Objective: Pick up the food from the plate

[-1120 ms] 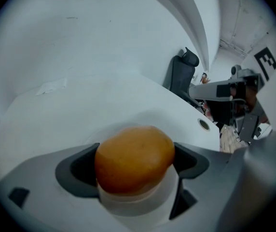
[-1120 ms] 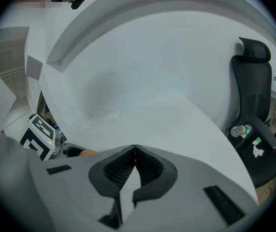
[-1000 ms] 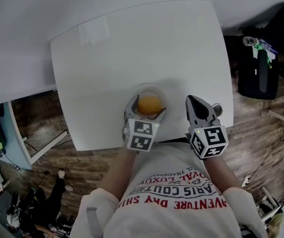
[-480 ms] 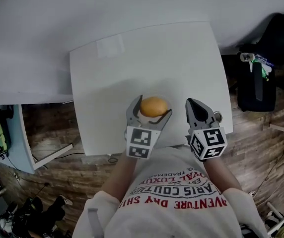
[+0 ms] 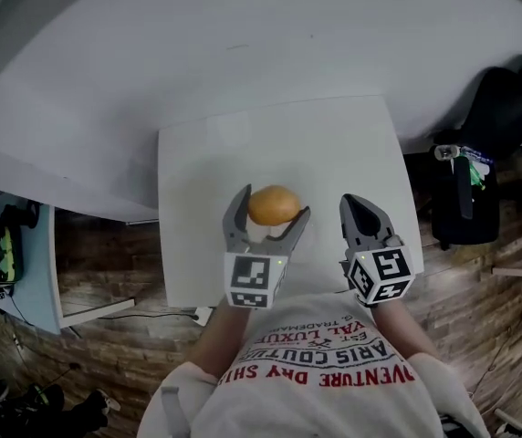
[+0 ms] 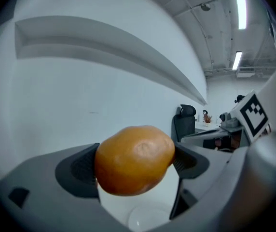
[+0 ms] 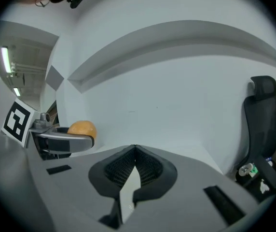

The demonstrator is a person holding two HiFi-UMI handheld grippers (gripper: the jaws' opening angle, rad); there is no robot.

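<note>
— Nearest to the table's [image 5: 193, 254] front edge?
— Left gripper [image 5: 272, 210], just over that edge, clenched on the food [image 6: 134, 159], ribbed pads [image 6: 80, 170] pressed against both ends.
— And the food, against the table?
— Hung above the table's near half, clear of the top. Seemed oval, long axis running jaw to jaw, so gripped end to end rather than across the waist. Bulged up a little past the pads.
— Plate [image 6: 143, 221]?
— Glimpsed only in the left gripper view: a pale rim on the table directly beneath the food, apart from it. Not made out in the head view.
— Other side?
— Right gripper [image 7: 134, 151], over the same front edge but toward the table's right corner, pinched shut on nothing, tips touching. Stood to the right of the food, well short of contact.
— Judged how, for the next move?
— Judged a job for the left alone: nearer by far and holding the food. Straight up from the table probably safest. Some risk of rolling out forward or downward under any tilt, given a smooth round skin held only at the ends.
— Farther off?
— Beyond the table's far edge, a plain white wall; off its right side, a dark office chair [image 7: 264, 115].
</note>
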